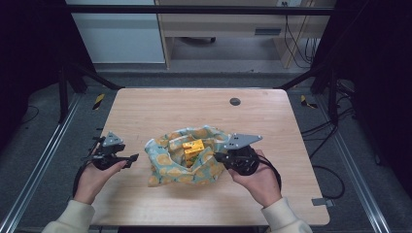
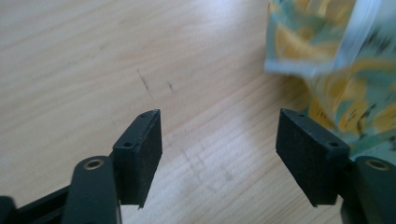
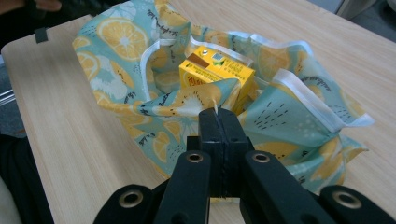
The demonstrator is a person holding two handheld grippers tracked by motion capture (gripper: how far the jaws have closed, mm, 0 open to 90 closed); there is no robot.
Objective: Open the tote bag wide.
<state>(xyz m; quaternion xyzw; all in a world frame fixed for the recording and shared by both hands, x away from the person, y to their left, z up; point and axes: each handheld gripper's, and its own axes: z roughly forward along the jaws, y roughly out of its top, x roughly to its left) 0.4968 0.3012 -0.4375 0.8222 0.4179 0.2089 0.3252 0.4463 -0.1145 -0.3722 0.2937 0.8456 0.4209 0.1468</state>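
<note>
Pale wood table [image 1: 145,116] on grey flooring, black frame rails to both sides, a small dark round plug [image 1: 235,101] near the far edge at about 1 o'clock from centre

At roughly 8 o'clock on the tabletop, left hand [image 1: 92,177] coming in from the bottom edge, cream sleeve [image 1: 70,218] at the wrist, holding the left gripper [image 1: 132,160] low over the wood, grey three-cornered plate on top, tips pointing toward 3 o'clock. Jaws spread wide apart with bare wood grain between them in the left gripper view [image 2: 219,140], nothing held, black pads [image 2: 149,154] clear of the fabric; edge of the cloth just beside the right-hand jaw, blurred

At table centre, slightly toward 6 o'clock, a teal cloth with orange-slice print [image 1: 167,160], white-trimmed, bunched up into loose folds around a yellow carton [image 1: 193,149] standing upright in the middle; carton top with a brown patch and small round foil spot seen in the right gripper view [image 3: 217,67]

At about 4 o'clock, right hand [image 1: 257,182] holding the right gripper [image 1: 217,157], tips pointing toward 9 o'clock at the cloth's near-right edge. Jaws pressed together in the right gripper view [image 3: 219,121], pinching a corner fold of the cloth [image 3: 187,100] just in front of the carton
</note>
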